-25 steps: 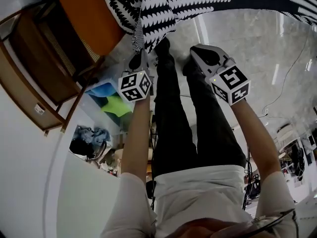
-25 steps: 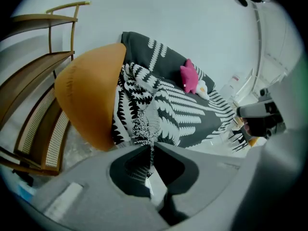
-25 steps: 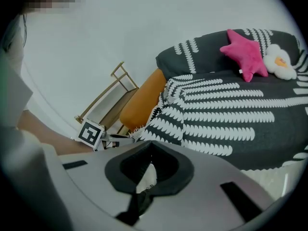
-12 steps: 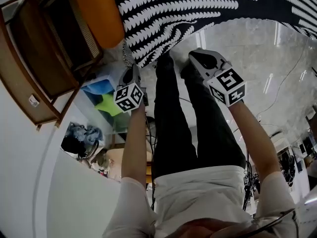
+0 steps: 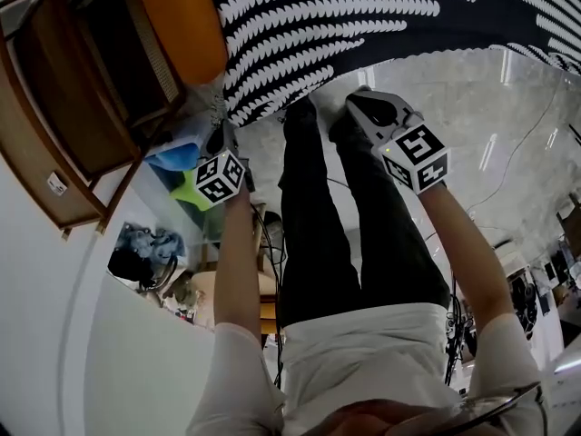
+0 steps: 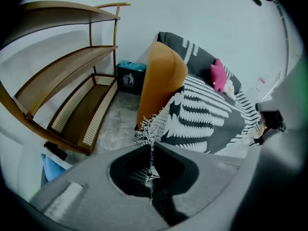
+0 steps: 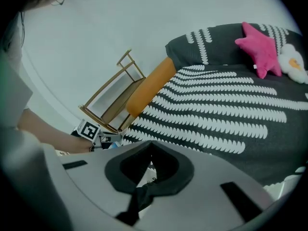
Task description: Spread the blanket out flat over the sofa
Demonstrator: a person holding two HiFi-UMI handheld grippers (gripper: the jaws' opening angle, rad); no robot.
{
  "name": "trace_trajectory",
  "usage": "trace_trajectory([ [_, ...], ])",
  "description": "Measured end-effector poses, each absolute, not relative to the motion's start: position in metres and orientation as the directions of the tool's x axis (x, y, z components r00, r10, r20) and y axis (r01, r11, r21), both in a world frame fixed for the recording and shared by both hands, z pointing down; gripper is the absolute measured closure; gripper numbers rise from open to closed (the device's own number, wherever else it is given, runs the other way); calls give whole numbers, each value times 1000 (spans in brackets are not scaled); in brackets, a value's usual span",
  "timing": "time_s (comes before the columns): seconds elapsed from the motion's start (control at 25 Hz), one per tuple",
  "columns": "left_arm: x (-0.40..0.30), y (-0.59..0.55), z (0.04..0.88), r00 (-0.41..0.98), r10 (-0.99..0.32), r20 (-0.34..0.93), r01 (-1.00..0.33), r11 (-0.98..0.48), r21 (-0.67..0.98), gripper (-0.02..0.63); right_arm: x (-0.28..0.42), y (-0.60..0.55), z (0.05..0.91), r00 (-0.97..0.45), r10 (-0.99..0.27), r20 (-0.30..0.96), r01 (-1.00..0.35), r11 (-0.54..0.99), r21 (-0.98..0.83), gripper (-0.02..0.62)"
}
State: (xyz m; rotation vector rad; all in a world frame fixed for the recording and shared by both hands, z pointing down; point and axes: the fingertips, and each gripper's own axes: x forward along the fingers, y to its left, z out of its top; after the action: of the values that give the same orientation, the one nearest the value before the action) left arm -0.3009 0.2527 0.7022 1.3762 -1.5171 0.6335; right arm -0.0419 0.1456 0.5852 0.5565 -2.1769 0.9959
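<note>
A black blanket with white fern rows (image 5: 363,16) lies over the sofa, up to its orange arm (image 5: 177,16). My left gripper (image 5: 218,123) is at the floor beside that arm. In the left gripper view its jaws (image 6: 151,146) are shut on the blanket's fringed corner (image 6: 148,126). My right gripper (image 5: 359,100) is at the blanket's front edge, in front of the person's feet. In the right gripper view its jaws (image 7: 151,143) are shut, with dark blanket fabric (image 7: 231,109) pinched between them.
A wooden rack (image 5: 73,89) stands left of the sofa arm, with a dark bin (image 6: 129,76) behind it. A blue and green bag (image 5: 186,166) lies near my left gripper. A pink star pillow (image 7: 262,49) and a white plush (image 7: 293,61) rest against the sofa back. The floor (image 5: 490,107) is marble.
My left gripper has moved left and lower, toward the sofa arm, drawing the fringed corner with it. The hanging fold has flattened out. The right gripper has barely shifted.
</note>
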Motion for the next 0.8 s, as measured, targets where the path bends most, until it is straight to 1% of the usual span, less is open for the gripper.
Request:
trace_trajectory([
  [0.24,-306,242,711,61,-431,900,-955,238,178,578,-39,145,590,-678,-104,727,-623,606,-495,591],
  [0.28,-305,241,709,69,-432,899,-955,232,185,561,-42,145,590,-678,-104,728,-623,606,-494,591],
  [0.36,-301,236,703,94,-443,891,-953,218,209,498,-45,142,586,-680,-109,725,-623,607,-493,591],
  [0.4,-300,231,698,102,-451,887,-953,211,217,478,-46,139,582,-682,-115,723,-624,608,-491,591],
  [0.64,-281,200,650,120,-489,864,-959,170,229,468,-35,115,541,-684,-153,714,-633,611,-476,591],
  [0.8,-278,170,599,137,-547,826,-956,146,255,468,-30,93,497,-678,-198,708,-646,620,-445,591],
])
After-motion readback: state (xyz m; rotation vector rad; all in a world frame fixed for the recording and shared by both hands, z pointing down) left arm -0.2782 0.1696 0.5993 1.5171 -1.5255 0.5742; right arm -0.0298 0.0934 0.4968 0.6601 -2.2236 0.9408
